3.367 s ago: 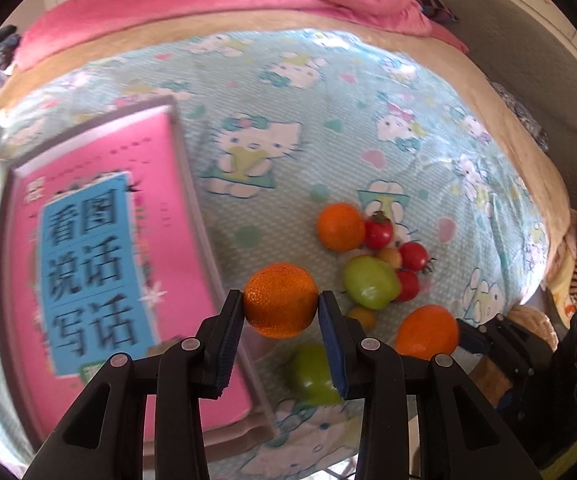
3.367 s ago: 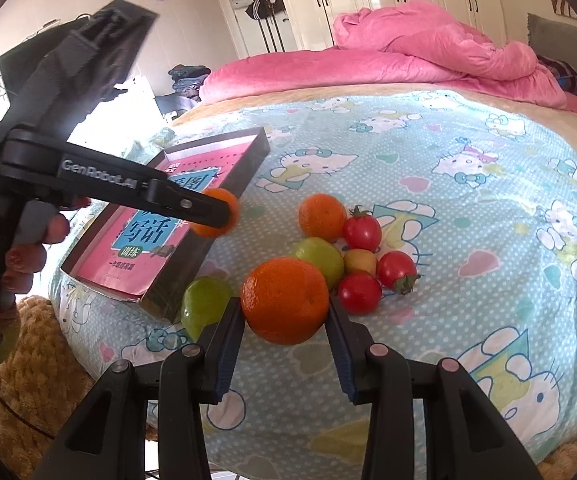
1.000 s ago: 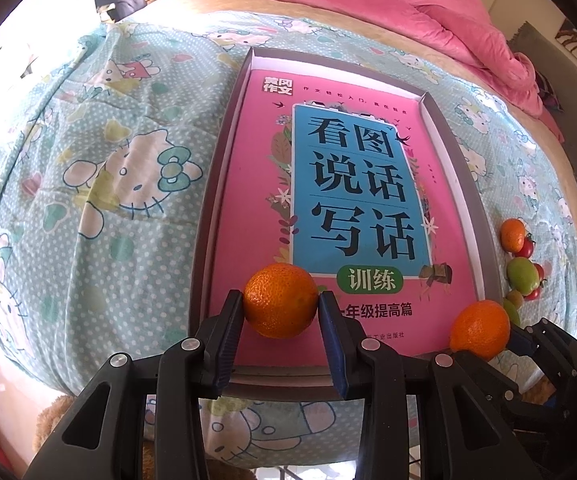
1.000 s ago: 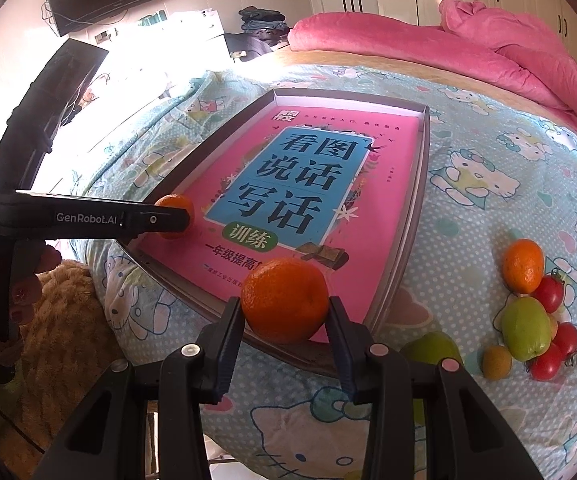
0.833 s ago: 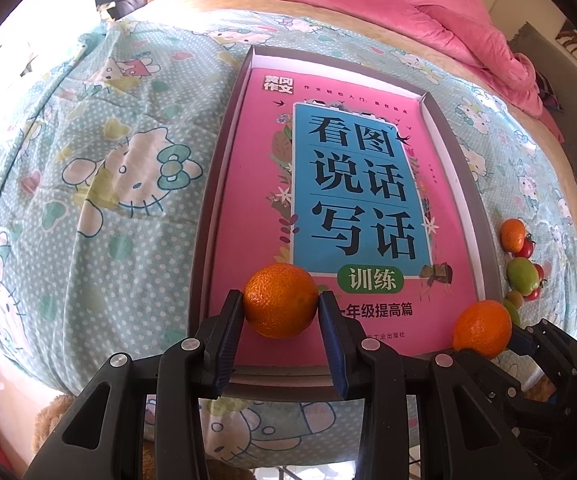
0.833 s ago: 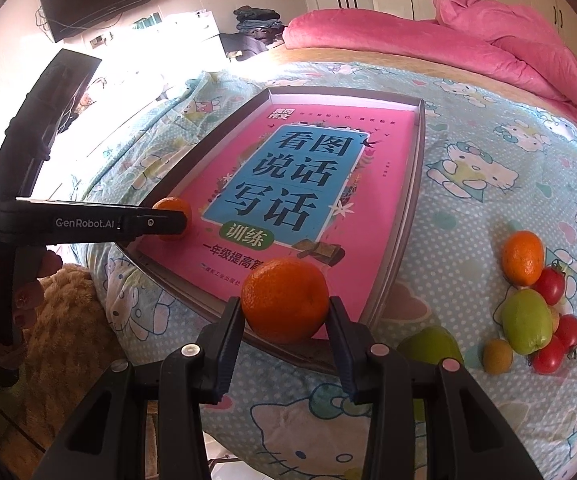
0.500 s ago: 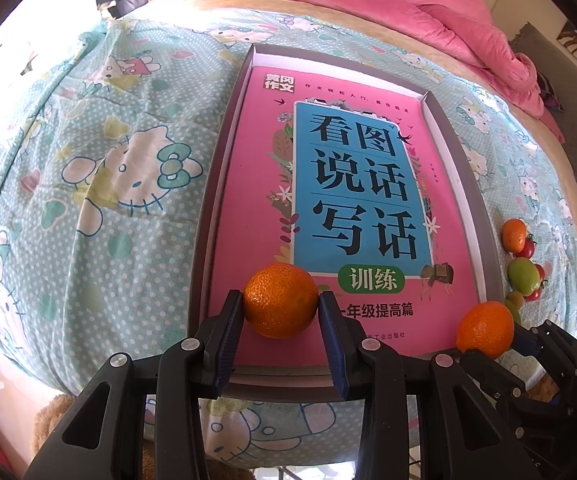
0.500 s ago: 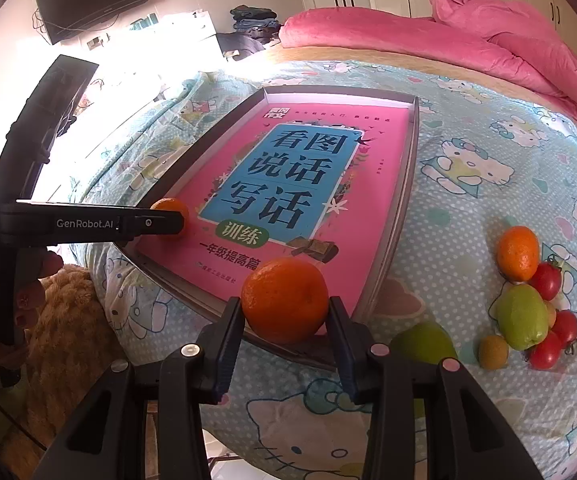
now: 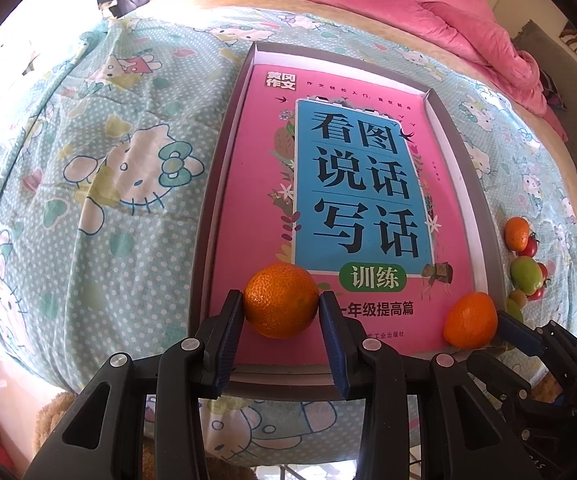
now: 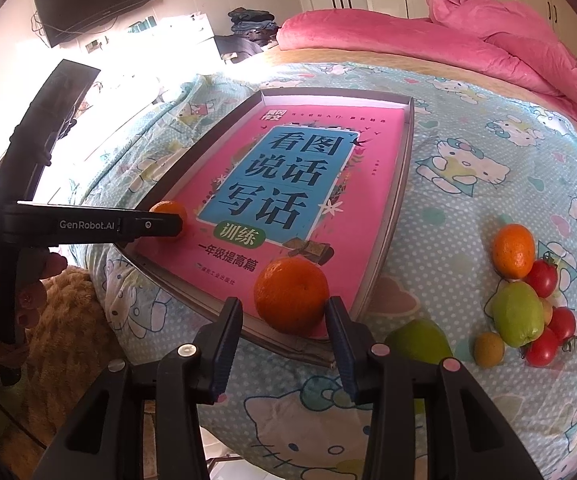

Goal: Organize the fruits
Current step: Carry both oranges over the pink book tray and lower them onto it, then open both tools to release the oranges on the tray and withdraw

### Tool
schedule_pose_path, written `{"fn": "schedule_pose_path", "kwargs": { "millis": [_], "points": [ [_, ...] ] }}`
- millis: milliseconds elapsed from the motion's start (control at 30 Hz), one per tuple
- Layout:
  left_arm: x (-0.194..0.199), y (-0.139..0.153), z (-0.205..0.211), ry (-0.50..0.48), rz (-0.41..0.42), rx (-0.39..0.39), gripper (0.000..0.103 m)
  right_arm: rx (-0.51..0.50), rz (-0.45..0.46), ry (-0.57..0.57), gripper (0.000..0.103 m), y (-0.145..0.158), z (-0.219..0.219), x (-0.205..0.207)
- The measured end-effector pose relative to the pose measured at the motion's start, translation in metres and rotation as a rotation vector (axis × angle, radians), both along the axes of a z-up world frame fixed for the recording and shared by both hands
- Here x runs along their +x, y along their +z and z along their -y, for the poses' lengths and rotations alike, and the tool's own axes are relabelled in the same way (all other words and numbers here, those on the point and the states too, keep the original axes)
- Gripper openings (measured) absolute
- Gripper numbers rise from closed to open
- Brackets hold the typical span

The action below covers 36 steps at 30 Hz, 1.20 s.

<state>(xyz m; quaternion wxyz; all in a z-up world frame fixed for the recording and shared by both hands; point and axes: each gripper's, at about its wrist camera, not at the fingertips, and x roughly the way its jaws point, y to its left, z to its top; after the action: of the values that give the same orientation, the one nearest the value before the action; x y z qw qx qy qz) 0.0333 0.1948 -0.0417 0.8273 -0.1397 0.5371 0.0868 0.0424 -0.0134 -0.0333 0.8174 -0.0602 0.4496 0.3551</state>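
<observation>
— Left gripper (image 9: 280, 300)?
— Clamped on an orange (image 9: 280, 312), both pads pressed to it, over the near end of the pink book (image 9: 360, 184) lying in the grey tray (image 9: 216, 208).
— And the right gripper (image 10: 284, 314)?
— Barely parted around a second orange (image 10: 291, 292). The right pad touches it and a slit shows at the left pad. That fruit sits at the book's near right corner.
— Farther off?
— The remaining fruits (image 10: 516, 312) are heaped on the bedspread (image 10: 468, 168), right of the tray.
</observation>
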Motion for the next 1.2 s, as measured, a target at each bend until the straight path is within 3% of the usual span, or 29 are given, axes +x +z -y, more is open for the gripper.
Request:
{"fn": "schedule_pose_path", "kwargs": {
  "millis": [267, 500, 667, 767, 1067, 1200],
  "points": [
    [-0.003, 0.003, -0.003, 0.013, -0.004, 0.014, 0.041, 0.024, 0.007, -0.005, 0.044, 0.002, 0.006, -0.002],
    [-0.006, 0.007, -0.006, 0.028, 0.005, -0.001, 0.050, 0.049, 0.012, -0.014, 0.049, 0.006, 0.011, -0.003],
    [-0.009, 0.016, -0.006, 0.030, 0.038, 0.001, 0.052, 0.060, 0.023, -0.027, 0.052, 0.010, 0.015, -0.003],
    [-0.010, 0.024, -0.003, 0.023, 0.070, 0.000, 0.064, 0.066, 0.023, -0.037, 0.052, 0.011, 0.019, -0.002],
    [-0.011, 0.041, 0.012, -0.011, 0.127, -0.003, 0.067, 0.083, 0.042, -0.059, 0.053, 0.018, 0.028, -0.002],
    [-0.012, 0.046, 0.017, -0.022, 0.140, -0.002, 0.068, 0.094, 0.054, -0.064, 0.059, 0.021, 0.033, -0.003]
  ]
}}
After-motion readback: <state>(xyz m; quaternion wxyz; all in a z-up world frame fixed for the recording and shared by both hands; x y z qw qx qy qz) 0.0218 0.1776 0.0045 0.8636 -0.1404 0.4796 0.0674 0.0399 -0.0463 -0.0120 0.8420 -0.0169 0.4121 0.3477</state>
